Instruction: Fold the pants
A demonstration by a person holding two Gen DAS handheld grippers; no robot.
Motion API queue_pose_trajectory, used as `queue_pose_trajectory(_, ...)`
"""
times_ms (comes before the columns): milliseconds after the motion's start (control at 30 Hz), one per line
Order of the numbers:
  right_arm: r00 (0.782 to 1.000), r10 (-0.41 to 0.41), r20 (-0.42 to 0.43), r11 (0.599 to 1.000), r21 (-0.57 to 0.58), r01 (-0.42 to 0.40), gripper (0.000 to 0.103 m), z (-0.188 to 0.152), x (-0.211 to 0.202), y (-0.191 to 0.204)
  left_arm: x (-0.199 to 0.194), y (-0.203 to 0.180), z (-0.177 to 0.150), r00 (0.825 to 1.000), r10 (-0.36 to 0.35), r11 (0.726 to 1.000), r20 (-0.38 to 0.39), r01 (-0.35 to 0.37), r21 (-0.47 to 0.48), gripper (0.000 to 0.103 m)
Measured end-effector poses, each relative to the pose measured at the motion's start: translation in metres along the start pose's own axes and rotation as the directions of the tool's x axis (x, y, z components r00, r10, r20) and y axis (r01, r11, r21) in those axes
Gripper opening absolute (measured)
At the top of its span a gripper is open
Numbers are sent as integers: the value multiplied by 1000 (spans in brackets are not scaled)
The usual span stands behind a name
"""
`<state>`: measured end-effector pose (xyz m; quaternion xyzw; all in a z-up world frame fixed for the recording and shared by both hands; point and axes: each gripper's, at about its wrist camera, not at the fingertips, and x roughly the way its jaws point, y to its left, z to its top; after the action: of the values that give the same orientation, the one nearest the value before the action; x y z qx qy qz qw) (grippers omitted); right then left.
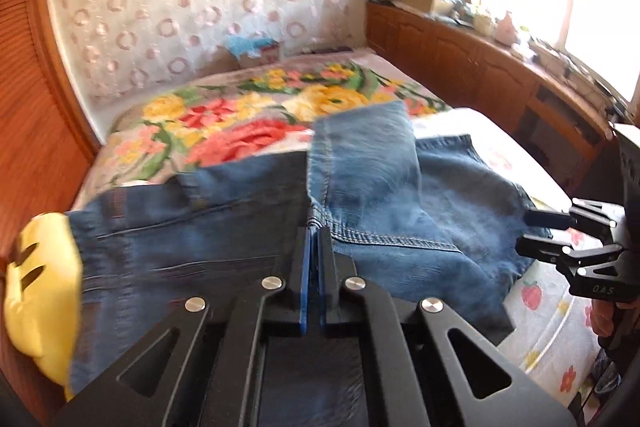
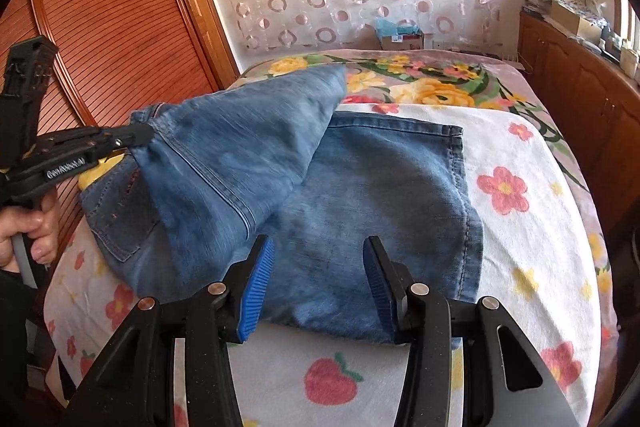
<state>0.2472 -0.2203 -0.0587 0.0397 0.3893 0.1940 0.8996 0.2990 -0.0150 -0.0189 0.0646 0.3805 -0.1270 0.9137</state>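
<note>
Left wrist view, we see our left gripper (image 1: 318, 231) pinching the jeans (image 1: 240, 219) seam, right gripper (image 2: 320, 247) spread, holding nothing.

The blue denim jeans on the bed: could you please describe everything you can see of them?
The faded blue denim jeans lie partly folded on a white fruit-and-flower sheet, orange-stitched seams showing. The left gripper is shut on a seam and lifts one leg, which drapes over the flat part. The open right gripper hovers at the near edge, its fingers not gripping.
</note>
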Motion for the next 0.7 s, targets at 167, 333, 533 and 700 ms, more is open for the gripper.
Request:
queue_pose_trajectory(167,1000,15,21,1000,-12,-15,48,-10,-16,15,-54,48,-11,995,91,994,51,-88,-65,4)
queue_pose_trajectory(333,999,36,37,999,-19,-35,48,-18,-28,28,-96,88,-32,979,190,976,75,-181,-119,4)
queue_pose_trajectory(533,997,62,54,998,-33,-60,48,-26,-35,42,-95,110,-71,972,236,960,12,-232,-154,4)
queue_pose_trajectory(700,999,48,25,996,-72,-46,48,-29,-29,47,-72,125,-91,969,244,953,-41,-247,-176,4)
